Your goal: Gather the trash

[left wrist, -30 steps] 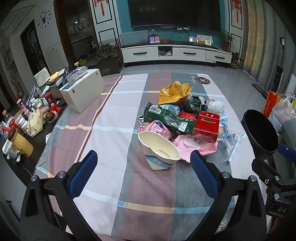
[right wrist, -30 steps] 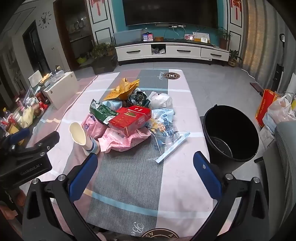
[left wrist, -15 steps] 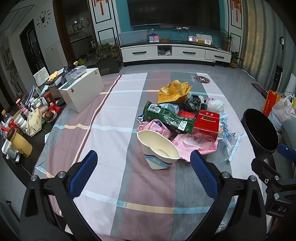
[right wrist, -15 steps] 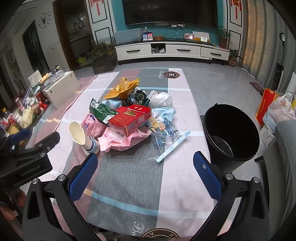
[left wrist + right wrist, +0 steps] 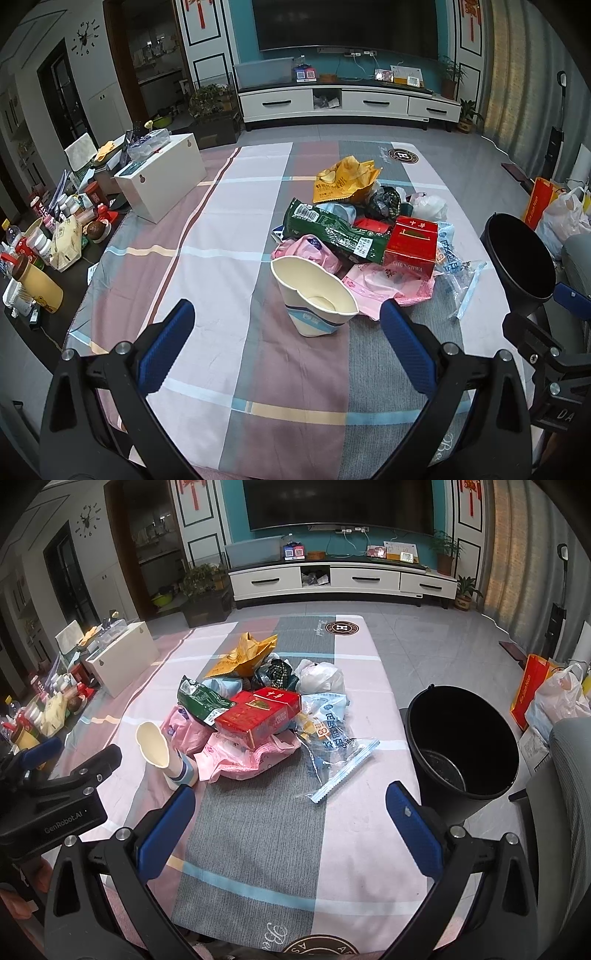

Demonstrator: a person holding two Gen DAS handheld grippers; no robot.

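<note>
Left gripper (image 5: 286,334): jaws spread wide, level above the tablecloth (image 5: 221,229), holding nothing. Crushed paper cup (image 5: 314,295): tilted, just beyond, between the fingertips. Right gripper (image 5: 290,814): jaws spread, empty. Trash pile: pink bag (image 5: 247,755), red carton (image 5: 258,712), green wrapper (image 5: 332,230), yellow bag (image 5: 343,179). Black bucket (image 5: 461,746): right of table.
</note>
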